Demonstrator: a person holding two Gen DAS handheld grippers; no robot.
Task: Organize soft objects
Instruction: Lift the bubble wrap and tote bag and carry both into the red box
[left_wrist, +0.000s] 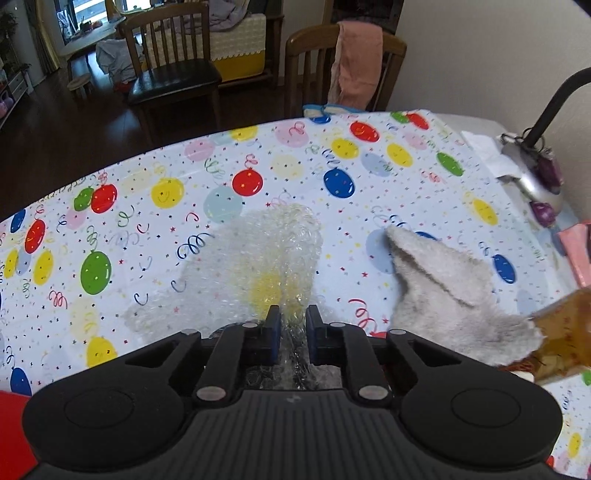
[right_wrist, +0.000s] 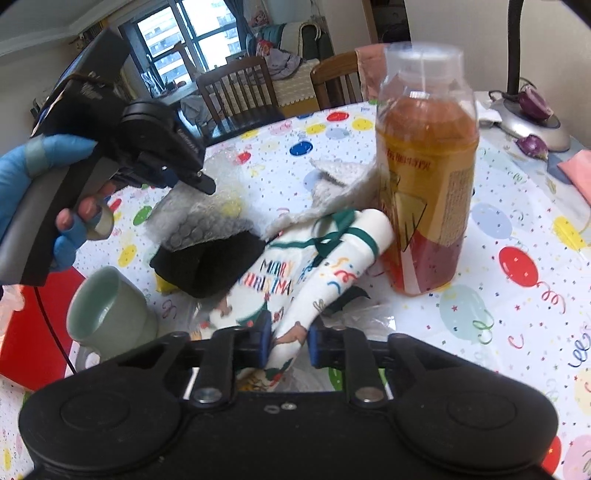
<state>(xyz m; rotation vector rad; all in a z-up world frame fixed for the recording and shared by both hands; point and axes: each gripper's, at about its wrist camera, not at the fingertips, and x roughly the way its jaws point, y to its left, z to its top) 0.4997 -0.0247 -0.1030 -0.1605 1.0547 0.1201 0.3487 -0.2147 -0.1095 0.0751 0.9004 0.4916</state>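
My left gripper (left_wrist: 292, 319) is shut on a sheet of clear bubble wrap (left_wrist: 266, 258), which hangs ahead of it above the balloon-print tablecloth (left_wrist: 147, 206). A grey fluffy cloth (left_wrist: 450, 291) lies to its right. My right gripper (right_wrist: 287, 341) is shut on a white Christmas-print sock (right_wrist: 314, 280) that lies on the table. In the right wrist view the left gripper (right_wrist: 192, 177) is up at the left, the bubble wrap (right_wrist: 195, 218) under it. A black soft item (right_wrist: 210, 266) lies beside the sock, and the grey cloth (right_wrist: 340, 181) lies behind it.
A tall bottle of orange drink (right_wrist: 424, 177) stands just right of the sock. A pale green cup (right_wrist: 110, 314) lies on its side at the left by a red box (right_wrist: 33, 332). A lamp base (right_wrist: 532, 122) and wooden chairs (left_wrist: 173, 62) are beyond.
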